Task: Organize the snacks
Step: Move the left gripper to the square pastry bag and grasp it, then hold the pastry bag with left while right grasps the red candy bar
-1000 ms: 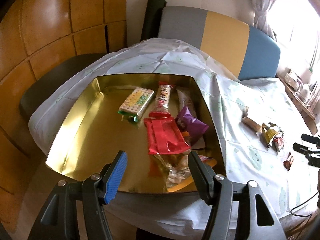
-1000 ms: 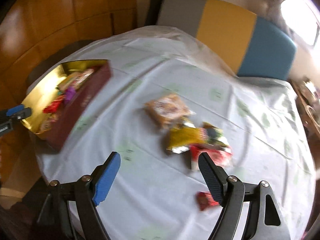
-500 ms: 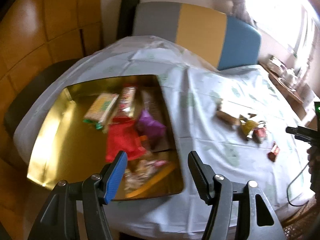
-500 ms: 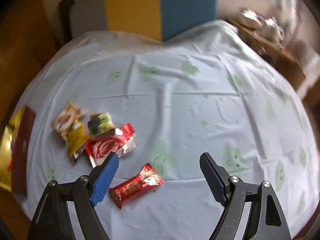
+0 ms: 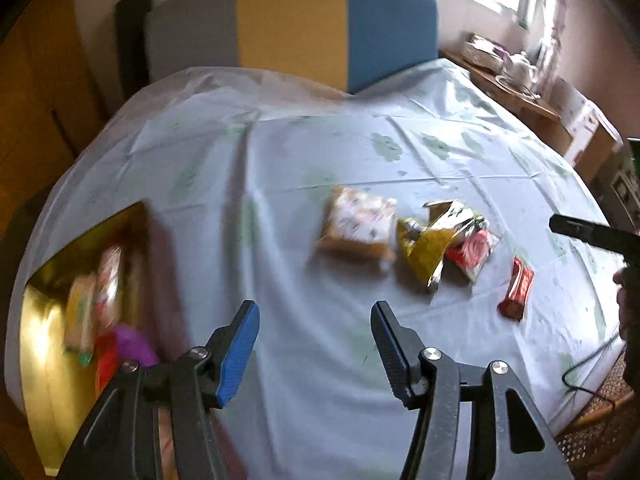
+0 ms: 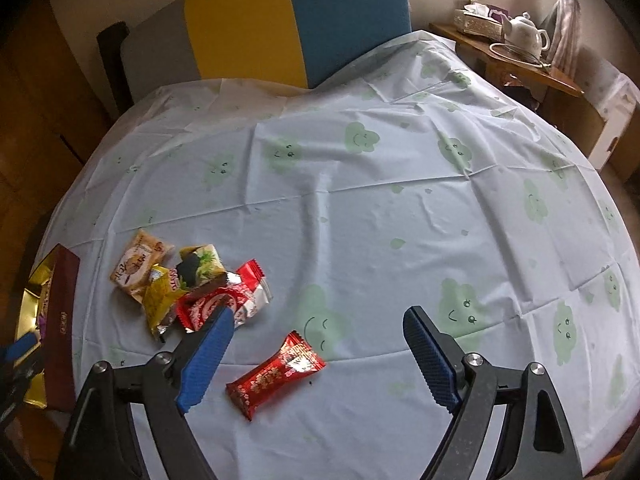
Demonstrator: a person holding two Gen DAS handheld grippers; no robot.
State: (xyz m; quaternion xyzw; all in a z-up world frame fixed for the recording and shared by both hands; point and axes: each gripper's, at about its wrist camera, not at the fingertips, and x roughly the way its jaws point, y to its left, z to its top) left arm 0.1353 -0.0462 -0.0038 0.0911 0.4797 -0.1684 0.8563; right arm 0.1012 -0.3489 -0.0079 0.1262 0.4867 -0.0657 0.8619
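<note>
Red snack bar (image 6: pixel 276 374) lies flat, angled diagonally.

Pale blue tablecloth (image 6: pixel 360 208) with green smiling clouds, red wrapped snack (image 6: pixel 276 370), yellow packet (image 6: pixel 160 300), red-and-white packet (image 6: pixel 224 300), gold-lined maroon box (image 6: pixel 60 320), grey-yellow-blue chair back (image 6: pixel 280 20), white teapot (image 6: pixel 528 32)

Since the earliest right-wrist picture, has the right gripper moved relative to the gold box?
Yes. The right gripper swung rightward, away from the gold box, over the red snack bar.

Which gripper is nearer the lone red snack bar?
Right. The right gripper hovers just over the red snack bar, jaws opening. The left gripper is off beside the box.
</note>
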